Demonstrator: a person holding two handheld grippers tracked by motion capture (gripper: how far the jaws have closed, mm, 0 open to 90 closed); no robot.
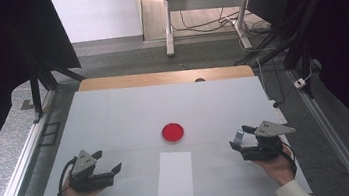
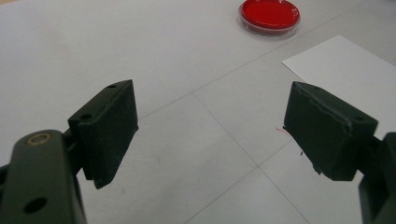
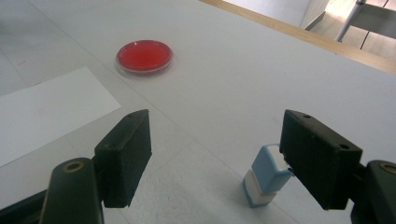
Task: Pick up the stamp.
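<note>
At the left of the worktop [image 1: 114,115], the left gripper [image 1: 110,161] rests low with its jaws spread wide and empty. Toward the middle sits a shallow red-filled dish [image 1: 173,133], and a white paper sheet [image 1: 175,174] lies just in front of it. At the right, the right gripper [image 1: 238,138] has its jaws parted around a small blue-and-white stamp-like block [image 3: 266,181], not closed on it. The block looks light and rigid, probably best pinched across its flat sides; the dish seems brittle and slippery.
</note>
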